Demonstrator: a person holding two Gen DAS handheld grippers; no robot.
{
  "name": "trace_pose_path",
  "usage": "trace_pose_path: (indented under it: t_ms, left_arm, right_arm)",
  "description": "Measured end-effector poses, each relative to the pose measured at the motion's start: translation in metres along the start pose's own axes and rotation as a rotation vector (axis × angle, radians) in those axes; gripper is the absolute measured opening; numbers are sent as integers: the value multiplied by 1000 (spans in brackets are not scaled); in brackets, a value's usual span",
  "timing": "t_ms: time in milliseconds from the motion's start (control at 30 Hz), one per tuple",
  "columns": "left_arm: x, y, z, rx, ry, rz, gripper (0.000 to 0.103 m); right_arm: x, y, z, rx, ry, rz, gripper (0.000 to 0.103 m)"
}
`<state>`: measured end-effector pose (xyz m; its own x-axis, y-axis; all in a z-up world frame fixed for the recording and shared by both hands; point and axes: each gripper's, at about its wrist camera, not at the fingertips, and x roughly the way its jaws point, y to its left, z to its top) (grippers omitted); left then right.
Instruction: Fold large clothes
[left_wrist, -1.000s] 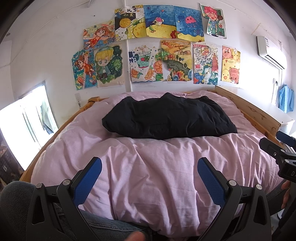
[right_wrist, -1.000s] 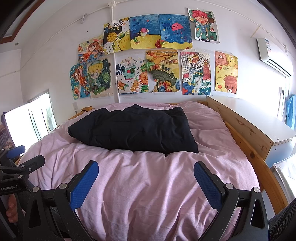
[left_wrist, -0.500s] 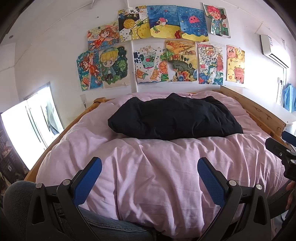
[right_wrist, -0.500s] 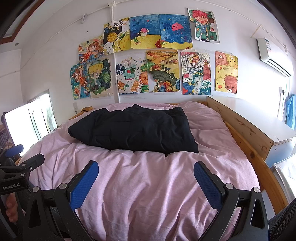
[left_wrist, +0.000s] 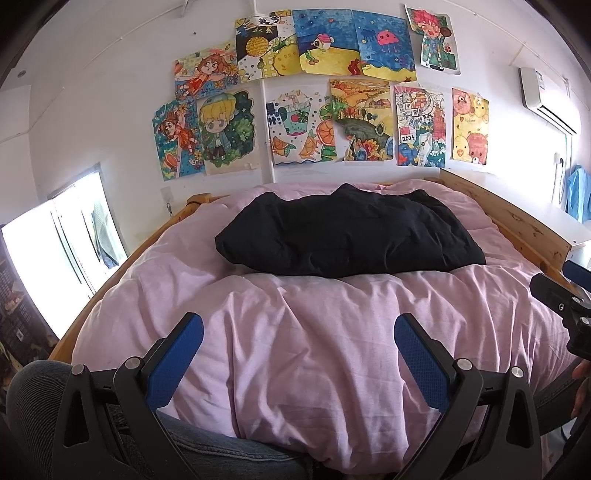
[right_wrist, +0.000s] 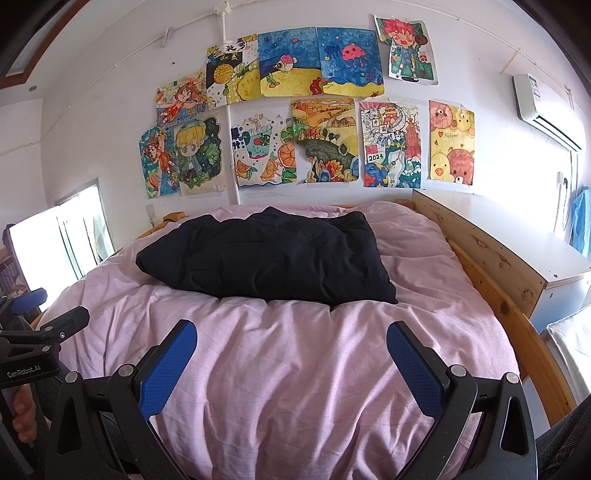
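Pink-quilted bed (left_wrist: 332, 332) with one folded black garment (left_wrist: 347, 236); two hand-held grippers, left (left_wrist: 298, 354) and right (right_wrist: 291, 354), both spread wide, empty.

Count: 1 black garment (left_wrist: 347, 232) on 1 pink duvet (left_wrist: 314, 332), 1 wooden bed frame (right_wrist: 491, 258), 2 grippers, left (left_wrist: 298, 345) and right (right_wrist: 291, 349), 11 drawings (right_wrist: 325, 140) on wall, 1 air conditioner (right_wrist: 543, 107), 1 window (left_wrist: 55, 251).

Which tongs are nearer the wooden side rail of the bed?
Right. The right tongs hover beside the wooden side rail; the left tongs sit farther across the pink duvet.
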<state>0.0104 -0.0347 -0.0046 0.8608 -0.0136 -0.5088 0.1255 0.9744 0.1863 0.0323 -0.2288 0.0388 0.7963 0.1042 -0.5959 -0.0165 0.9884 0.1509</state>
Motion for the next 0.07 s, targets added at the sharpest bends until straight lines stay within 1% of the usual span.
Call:
trace_pose_path:
  t_ms: [67]
  left_arm:
    - [1,0,0,-1,2,-1,102]
  right_arm:
    - [0,0,-1,0,1,0,103]
